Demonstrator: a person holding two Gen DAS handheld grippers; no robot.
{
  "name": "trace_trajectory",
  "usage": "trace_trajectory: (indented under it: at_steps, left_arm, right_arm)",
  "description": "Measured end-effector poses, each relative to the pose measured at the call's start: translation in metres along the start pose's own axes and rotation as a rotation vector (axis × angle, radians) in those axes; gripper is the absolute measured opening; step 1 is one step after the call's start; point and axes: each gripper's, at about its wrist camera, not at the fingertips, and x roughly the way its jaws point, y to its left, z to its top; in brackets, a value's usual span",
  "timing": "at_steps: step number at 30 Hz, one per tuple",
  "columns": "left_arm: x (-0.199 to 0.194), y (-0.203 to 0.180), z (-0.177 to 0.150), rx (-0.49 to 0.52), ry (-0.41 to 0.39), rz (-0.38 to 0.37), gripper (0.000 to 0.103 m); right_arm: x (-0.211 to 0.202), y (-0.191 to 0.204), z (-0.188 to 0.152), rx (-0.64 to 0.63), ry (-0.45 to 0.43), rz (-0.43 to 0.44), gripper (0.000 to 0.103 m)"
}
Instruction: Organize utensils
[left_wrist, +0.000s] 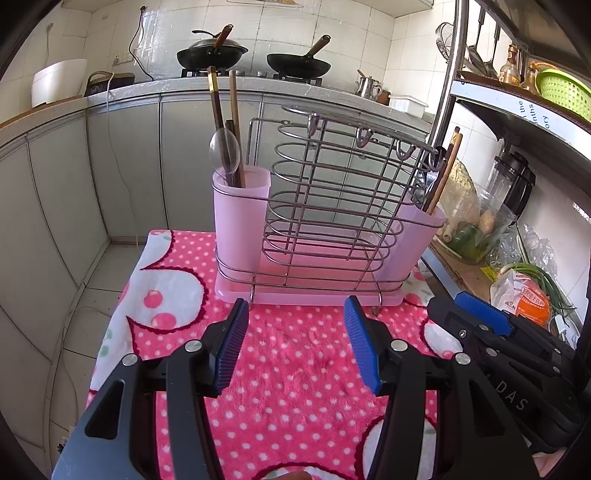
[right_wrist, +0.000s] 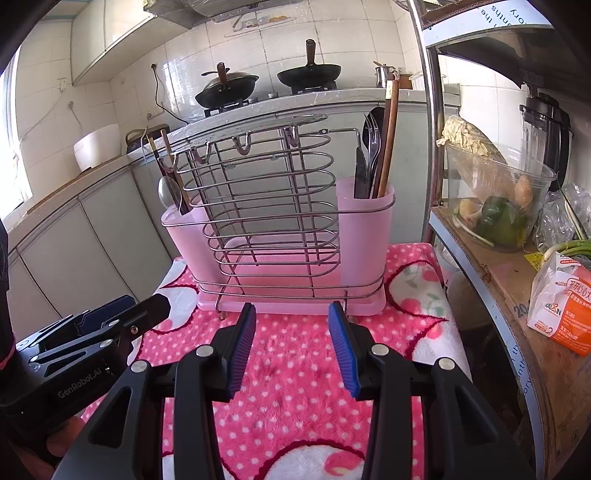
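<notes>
Here both ribbed-padded tools, left tool (left_wrist: 295, 345) and right tool (right_wrist: 291, 345), gape empty over fluffy dotted cloth (left_wrist: 295, 369).

Lower ends of chopsticks (left_wrist: 218, 110) hidden inside pink cup (left_wrist: 240, 221), shelf lettering (left_wrist: 532, 110) cut off, unreadable

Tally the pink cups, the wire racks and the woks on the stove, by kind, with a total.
Pink cups: 2
Wire rack: 1
Woks: 2
Total: 5
</notes>
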Motion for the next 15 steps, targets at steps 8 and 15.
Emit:
trace_trajectory:
  at_steps: [8,15]
  left_arm:
    - [0.0,-0.0008,0.0001,0.008,0.0,-0.002,0.054]
    - [-0.0011,-0.0012,-0.0003,0.011,-0.004,-0.004,0.054]
  right_arm:
    - [-0.0019,-0.0012,-0.0006,0.006,-0.005,-0.002,0.04]
    - [-0.0025,-0.0022,-0.0006,0.008,-0.006,-0.002,0.04]
